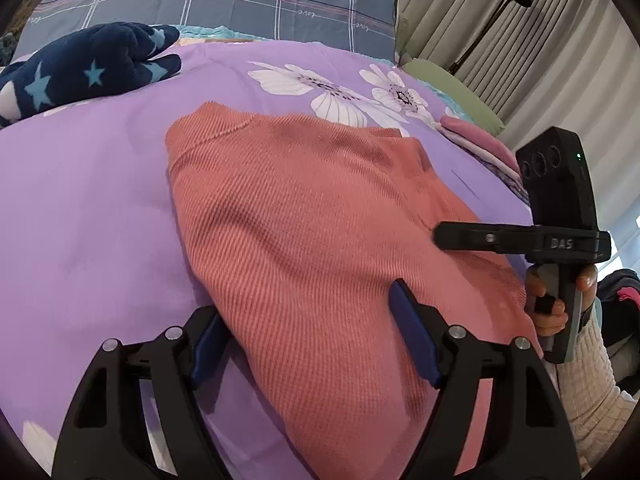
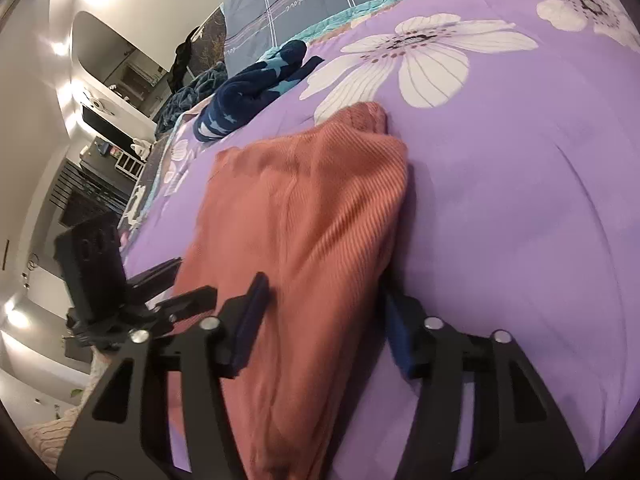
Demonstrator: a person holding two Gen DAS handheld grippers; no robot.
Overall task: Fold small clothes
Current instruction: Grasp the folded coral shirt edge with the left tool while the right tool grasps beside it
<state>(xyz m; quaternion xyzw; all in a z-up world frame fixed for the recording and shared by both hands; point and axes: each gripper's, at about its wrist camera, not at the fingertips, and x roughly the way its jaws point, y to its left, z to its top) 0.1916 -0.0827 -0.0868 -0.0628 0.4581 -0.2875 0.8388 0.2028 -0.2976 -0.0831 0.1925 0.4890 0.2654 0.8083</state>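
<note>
We see a salmon-pink ribbed knit garment (image 1: 304,240) lying folded on a purple bedspread (image 1: 88,220) printed with big white flowers; it fills the middle of the left wrist view from about 11 o'clock down to 5 o'clock, its fine diagonal ribs clear, a seam running across its top corner and soft creases near its right side. In the right wrist view the same garment (image 2: 304,232) runs from centre to 6 o'clock, its far end doubled over into a rounded lump toward 12 o'clock. Our left gripper (image 1: 316,336) stands released, its blue pads wide apart; the left pad sits on the bedspread beside the garment's edge and the right pad rests over the cloth, neither pinching it. Our right gripper (image 2: 324,320) is likewise unclenched, with the garment's edge lying between its pads; blur keeps us from telling whether the right-hand pad touches the cloth. At 3 o'clock in the left wrist view that right gripper appears side-on, a hand (image 1: 556,304) wrapped round its handle and a cream sleeve (image 1: 592,384) cut off by the rim. A navy star-patterned fleece item (image 1: 88,68) lies at 10 o'clock, partly out of frame. A pink folded item (image 1: 476,140) at 2 o'clock is half hidden behind the gripper body. The garment's near end disappears beneath both grippers.
</note>
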